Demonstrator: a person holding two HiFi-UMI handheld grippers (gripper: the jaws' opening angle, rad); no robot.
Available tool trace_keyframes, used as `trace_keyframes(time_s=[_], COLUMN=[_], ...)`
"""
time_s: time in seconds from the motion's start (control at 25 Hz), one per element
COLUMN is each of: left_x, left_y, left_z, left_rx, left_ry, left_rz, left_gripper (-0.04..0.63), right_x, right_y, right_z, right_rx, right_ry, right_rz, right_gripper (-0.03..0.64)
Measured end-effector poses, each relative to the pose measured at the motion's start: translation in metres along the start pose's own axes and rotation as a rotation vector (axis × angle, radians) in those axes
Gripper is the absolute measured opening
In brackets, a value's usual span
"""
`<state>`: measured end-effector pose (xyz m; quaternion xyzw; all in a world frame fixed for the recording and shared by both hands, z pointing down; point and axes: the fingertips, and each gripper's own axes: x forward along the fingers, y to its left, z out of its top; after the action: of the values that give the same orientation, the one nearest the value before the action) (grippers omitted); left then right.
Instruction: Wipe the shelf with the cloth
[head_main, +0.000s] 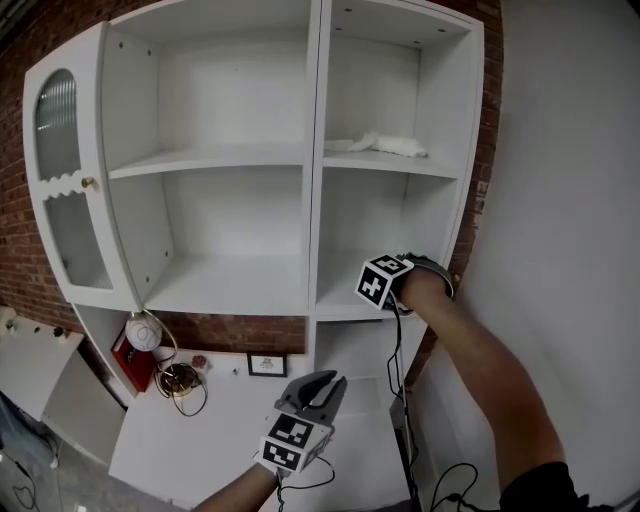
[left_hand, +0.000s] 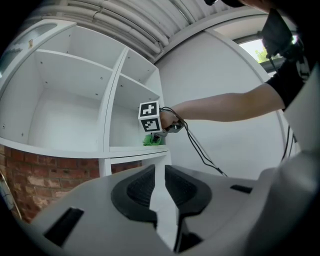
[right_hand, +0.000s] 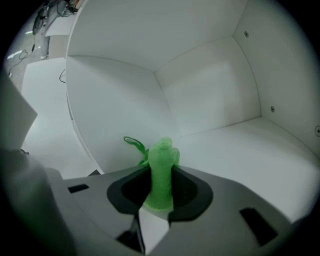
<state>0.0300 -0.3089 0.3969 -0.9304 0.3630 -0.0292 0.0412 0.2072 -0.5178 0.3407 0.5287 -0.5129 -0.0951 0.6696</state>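
Your right gripper (right_hand: 160, 172) is pinching the green cloth (right_hand: 162, 150): both jaws are clamped on a bunched fold that stands up between the pads, and a thin loop sticks out to its left. You've got it reaching into the lower right compartment of the white shelf unit (head_main: 312, 200), and the left gripper view shows the cloth hanging under the marker cube, right down at the shelf board (head_main: 345, 303) near its front edge. Your left gripper (left_hand: 160, 172) hangs low in front of the unit, well apart from the shelf, with its jaws drawn almost together, just a sliver of gap and nothing between them. A crumpled white rag (head_main: 385, 146) lies on the shelf above, and the glazed door (head_main: 65, 180) on the left stands open
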Motion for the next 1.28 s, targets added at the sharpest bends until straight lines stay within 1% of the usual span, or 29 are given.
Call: trace_keyframes(time_s=[0.16,0.24,0.32,0.4,0.48,0.6,0.68,0.8,0.88,0.96,1.0,1.04,1.08,1.12,1.28], left_x=[0.008,0.011,0.011,0.010,0.007,0.003,-0.001,-0.008,-0.014,-0.020,-0.023,-0.026,-0.028,-0.031,-0.036], left_y=[-0.009,-0.015,-0.020,-0.020,-0.017,-0.010,-0.008,-0.003,0.001,0.007,0.009,0.012,0.014,0.015,0.019], left_z=[-0.004,-0.005,-0.006,-0.006,-0.006,-0.006,-0.010,-0.012,-0.013,-0.014,-0.014,-0.015,-0.017,-0.018,-0.025], left_rx=[0.005,0.006,0.008,0.006,0.006,0.002,-0.005,-0.010,-0.010,-0.010,-0.011,-0.012,-0.013,-0.014,-0.016], left_ry=[0.008,0.011,0.012,0.011,0.012,0.016,0.035,0.038,0.038,0.043,0.046,0.049,0.053,0.056,0.072], left_rz=[-0.033,-0.052,-0.068,-0.071,-0.060,-0.034,-0.019,0.010,0.034,0.059,0.072,0.083,0.093,0.101,0.117], left_gripper=[0.061,0.061,0.061,0.061,0.061,0.061,0.061,0.061,0.061,0.061,0.061,0.061,0.061,0.061,0.061], right_x=[0.001,0.000,-0.003,-0.012,-0.030,-0.068,-0.086,-0.099,-0.104,-0.111,-0.114,-0.116,-0.115,-0.113,-0.105], right_y=[-0.001,-0.001,-0.001,-0.002,-0.007,-0.022,-0.022,0.000,0.021,0.040,0.049,0.057,0.064,0.069,0.076], right_z=[-0.008,-0.010,-0.007,0.000,0.014,0.043,0.059,0.081,0.095,0.108,0.113,0.118,0.121,0.124,0.127], right_rx=[-0.015,-0.025,-0.002,0.089,0.216,0.395,0.505,0.637,0.701,0.744,0.753,0.749,0.730,0.702,0.610], right_ry=[0.027,0.022,-0.024,-0.121,-0.256,-0.490,-0.596,-0.673,-0.693,-0.704,-0.701,-0.693,-0.681,-0.666,-0.626], right_rz=[-0.025,-0.034,-0.015,0.052,0.143,0.279,0.401,0.640,0.805,0.957,1.016,1.050,1.057,1.043,0.964], right_gripper=[0.095,0.095,0.097,0.100,0.100,0.101,0.101,0.100,0.100,0.100,0.100,0.100,0.100,0.100,0.100])
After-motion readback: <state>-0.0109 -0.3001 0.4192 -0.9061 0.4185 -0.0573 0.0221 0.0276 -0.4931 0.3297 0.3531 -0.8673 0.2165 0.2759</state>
